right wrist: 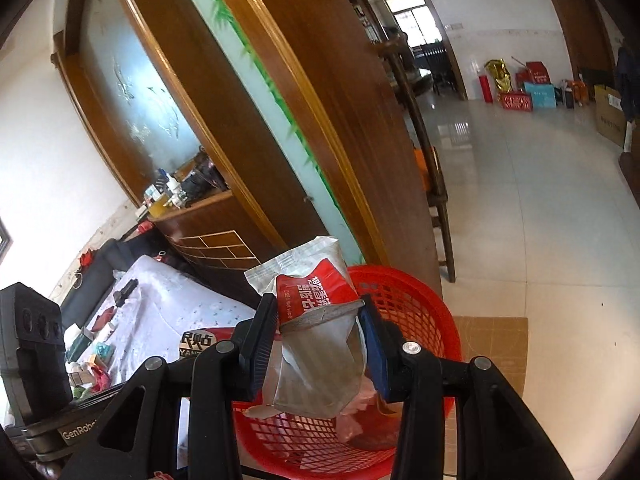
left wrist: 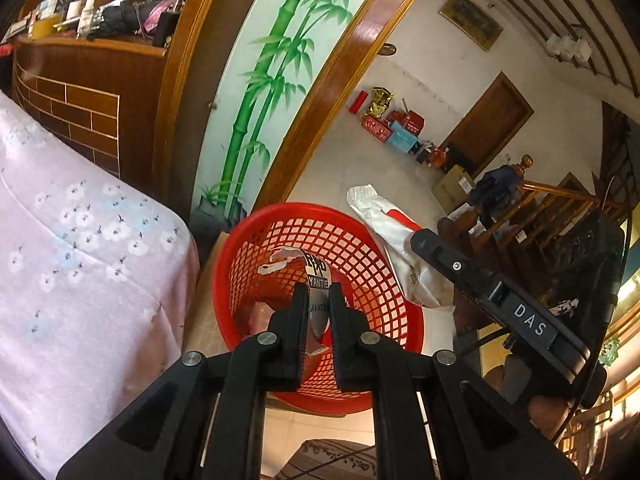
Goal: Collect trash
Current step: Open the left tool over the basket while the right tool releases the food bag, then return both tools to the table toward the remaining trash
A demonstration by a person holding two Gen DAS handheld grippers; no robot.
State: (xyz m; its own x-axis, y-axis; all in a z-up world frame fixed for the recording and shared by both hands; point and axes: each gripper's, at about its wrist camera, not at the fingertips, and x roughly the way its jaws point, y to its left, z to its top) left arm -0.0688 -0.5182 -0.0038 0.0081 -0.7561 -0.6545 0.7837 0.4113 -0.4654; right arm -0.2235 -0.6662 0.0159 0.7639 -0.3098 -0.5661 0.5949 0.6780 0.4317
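A red mesh basket (left wrist: 360, 264) stands on the floor beside the sofa; it also shows in the right wrist view (right wrist: 424, 304). My left gripper (left wrist: 319, 292) is shut on a silver wrapper with black print (left wrist: 318, 276) and holds it over the basket's opening. My right gripper (right wrist: 320, 312) is shut on a red and white wet-wipe pouch (right wrist: 312, 292) above the basket. In the left wrist view the right gripper's body (left wrist: 516, 304) and the pouch (left wrist: 400, 240) hang at the basket's right rim. Pinkish trash (right wrist: 352, 416) lies in the basket.
A sofa with a pink flowered cover (left wrist: 80, 260) is left of the basket. A wooden screen with painted bamboo (left wrist: 272, 80) stands behind it. A sheet of cardboard (right wrist: 492, 344) lies under the basket. Boxes (right wrist: 528, 92) line the far wall. A wooden stair rail (left wrist: 532, 200) is right.
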